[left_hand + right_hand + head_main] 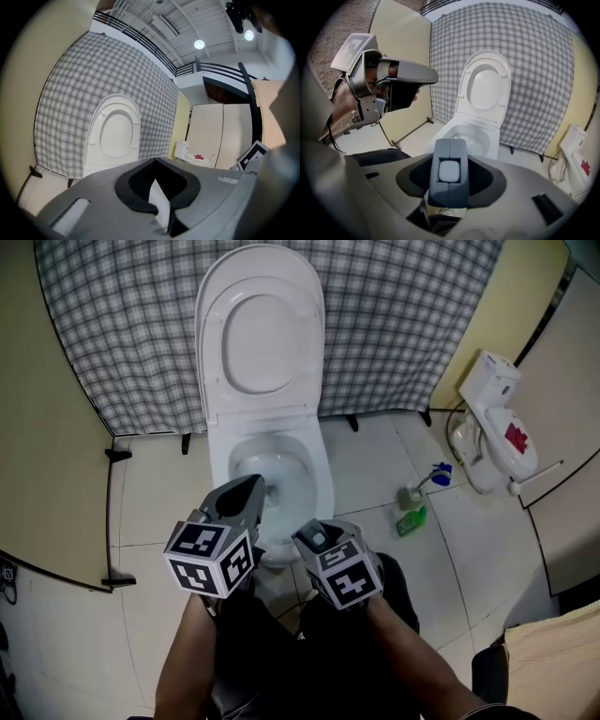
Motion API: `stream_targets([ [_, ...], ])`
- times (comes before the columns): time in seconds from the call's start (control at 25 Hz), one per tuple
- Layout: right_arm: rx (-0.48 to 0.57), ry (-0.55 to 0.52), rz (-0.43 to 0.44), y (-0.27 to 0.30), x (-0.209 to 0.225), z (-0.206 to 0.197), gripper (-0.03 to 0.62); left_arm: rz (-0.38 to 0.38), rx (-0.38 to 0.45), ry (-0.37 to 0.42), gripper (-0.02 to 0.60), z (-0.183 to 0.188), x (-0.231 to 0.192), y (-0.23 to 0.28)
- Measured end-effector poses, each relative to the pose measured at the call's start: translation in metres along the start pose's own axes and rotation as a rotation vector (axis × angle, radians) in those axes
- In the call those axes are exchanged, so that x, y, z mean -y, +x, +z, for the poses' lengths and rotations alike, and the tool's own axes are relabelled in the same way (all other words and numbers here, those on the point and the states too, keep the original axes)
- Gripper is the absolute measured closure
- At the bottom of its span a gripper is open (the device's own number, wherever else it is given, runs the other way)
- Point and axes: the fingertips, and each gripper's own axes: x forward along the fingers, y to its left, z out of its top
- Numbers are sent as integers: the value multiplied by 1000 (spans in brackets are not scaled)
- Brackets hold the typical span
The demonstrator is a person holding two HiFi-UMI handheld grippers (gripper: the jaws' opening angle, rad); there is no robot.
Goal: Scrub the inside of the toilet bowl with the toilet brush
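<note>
Right gripper view, K. notes: toilet brush [449, 154] shows as a grey block with a pale square inset. I take that for its handle end. Right gripper [449, 192] has its jaws set wide and closed on the block. The bristle end shows in no view.

M. replies: Agreed. Brush sits at the near rim of the toilet bowl [317, 474], above it and not yet inside. Seat and lid [261, 334] stand up behind the bowl, so the way in is open.

K.: Left gripper [251, 488]?

M.: Over the bowl's near-left edge. Jaws drawn together, nothing in them.

K.: Procedure for the step, as judgement only?

M.: Keep the clamp firm, since a handle gripped at its end may twist under side load. Lower the brush past the near rim and tilt it so the bristles meet the wall. Work round under the rim first, then down toward the water. Hold the idle gripper clear of the bowl. The green bottle [411, 521], well right of the bowl, needs no attention.
</note>
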Motion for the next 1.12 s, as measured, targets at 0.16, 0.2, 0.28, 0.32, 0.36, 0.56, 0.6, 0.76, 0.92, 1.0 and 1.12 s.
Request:
stream_targets([
  [0.16, 53, 8, 1, 1, 11, 15, 387, 13, -14, -5, 572, 5, -3, 0],
  [0.2, 71, 10, -2, 3, 14, 18, 387, 15, -22, -7, 572, 2, -5, 1],
  [0.28, 113, 15, -8, 11, 20, 27, 387, 22, -42, -15, 572, -7, -11, 3],
  [0.32, 134, 17, -12, 15, 24, 33, 387, 27, -51, -22, 572, -13, -16, 5],
  [0.36, 152, 18, -18, 20, 28, 39, 387, 33, -59, -30, 572, -19, -21, 6],
  [0.56, 241, 17, -50, 52, 54, 78, 387, 66, -89, -82, 572, -42, -49, 20],
  [0.6, 255, 20, -50, 60, 58, 87, 387, 70, -93, -90, 572, -45, -54, 23],
  [0.76, 276, 24, -49, 96, 72, 114, 387, 74, -109, -111, 572, -55, -73, 37],
  [0.92, 289, 11, -58, 130, 86, 134, 387, 70, -108, -131, 572, -60, -88, 50],
  [1.0, 305, 10, -60, 141, 90, 141, 387, 69, -112, -140, 572, -65, -92, 55],
  [1.12, 342, 0, -73, 152, 94, 150, 387, 67, -121, -157, 572, -71, -96, 58],
])
